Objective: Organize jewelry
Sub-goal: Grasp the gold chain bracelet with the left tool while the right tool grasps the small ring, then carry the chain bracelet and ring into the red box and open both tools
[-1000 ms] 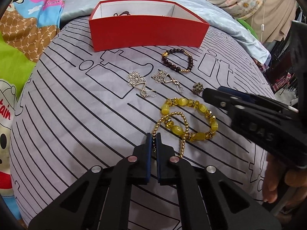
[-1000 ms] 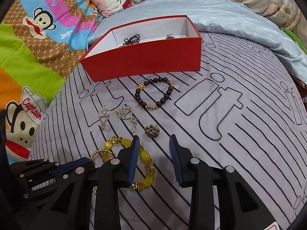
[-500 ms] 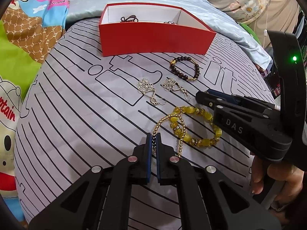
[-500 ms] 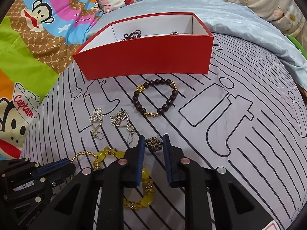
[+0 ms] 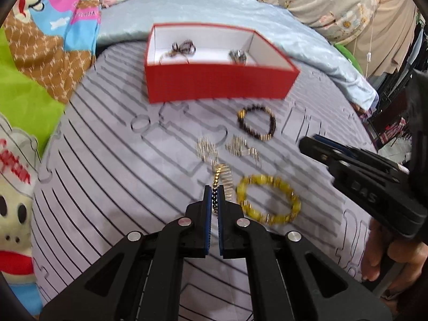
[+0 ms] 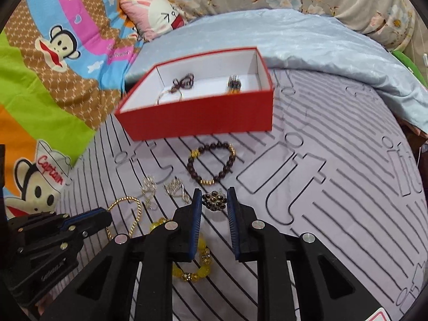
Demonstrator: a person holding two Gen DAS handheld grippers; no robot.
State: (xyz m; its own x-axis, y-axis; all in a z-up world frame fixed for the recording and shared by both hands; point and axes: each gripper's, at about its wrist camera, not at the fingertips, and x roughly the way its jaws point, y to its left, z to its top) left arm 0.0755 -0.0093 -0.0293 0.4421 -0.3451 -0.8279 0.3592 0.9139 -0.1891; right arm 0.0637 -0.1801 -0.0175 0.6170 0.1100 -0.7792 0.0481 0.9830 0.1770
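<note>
My left gripper [image 5: 214, 188] is shut on a thin gold bead bracelet [image 5: 222, 176] and holds it lifted off the cloth; the bracelet hangs from it in the right wrist view [image 6: 128, 214]. My right gripper [image 6: 213, 198] is shut on a small dark flower brooch [image 6: 214, 200]. The red box [image 5: 219, 80] stands at the back with a dark beaded piece [image 5: 184, 48] and a ring [image 5: 238, 56] inside. On the cloth lie a yellow bead bracelet [image 5: 267, 200], a dark bead bracelet [image 5: 256, 125] and two silver earrings [image 5: 206, 149].
The grey striped cloth [image 6: 334, 187] covers a rounded bed top. A light blue quilt [image 6: 307, 40] lies behind the box. A monkey-print blanket [image 6: 53, 53] lies at the left. The right gripper [image 5: 361, 182] shows at the right of the left wrist view.
My left gripper has lifted the gold bracelet off the yellow one and moved toward the box. My right gripper has closed on the brooch and raised it.
</note>
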